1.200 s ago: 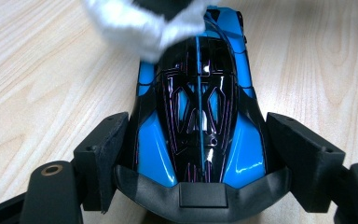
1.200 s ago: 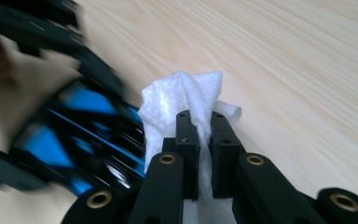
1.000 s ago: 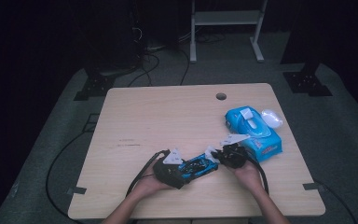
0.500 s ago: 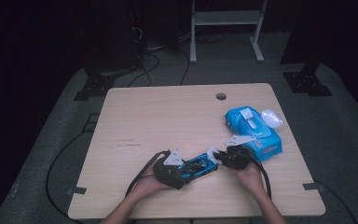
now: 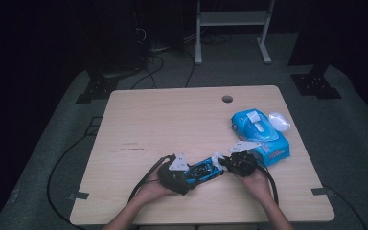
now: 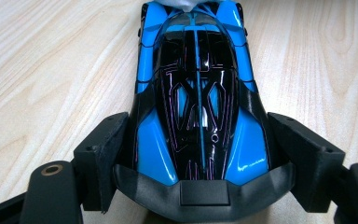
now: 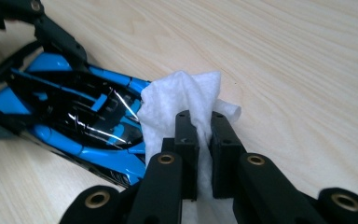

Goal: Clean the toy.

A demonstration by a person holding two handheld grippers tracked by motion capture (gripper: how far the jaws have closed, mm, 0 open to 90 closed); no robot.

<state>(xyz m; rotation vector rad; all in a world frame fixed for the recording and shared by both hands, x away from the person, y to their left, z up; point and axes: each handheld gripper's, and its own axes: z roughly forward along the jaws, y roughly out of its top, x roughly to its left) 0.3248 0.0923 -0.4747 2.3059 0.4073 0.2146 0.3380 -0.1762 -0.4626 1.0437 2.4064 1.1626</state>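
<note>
High view: near the front edge of the pale wooden table [image 5: 172, 120], the left gripper [image 5: 184, 175] and right gripper [image 5: 226, 164] meet at a blue-and-black toy car [image 5: 202, 171], which lies on the tabletop between them. Left gripper view — the jaws stand part open, one pad against each flank of the toy car [image 6: 198, 100] at its broader end, a clamp that appears meant to steady the model while it is cleaned. Its shell is glossy moulded plastic, smoothly curved, with thin pale lines over the black centre panel. Right gripper view — the jaws are nearly closed on a crumpled white wipe [image 7: 184, 105], soft and fibrous, whose loose end rests against the car's blue end; pinching it short probably gives a firm wiping tip. Behind the right hand sits a blue soft pack of wipes [image 5: 261, 136], its white flap raised, with a small white oval object [image 5: 279, 120] just beside it.
</note>
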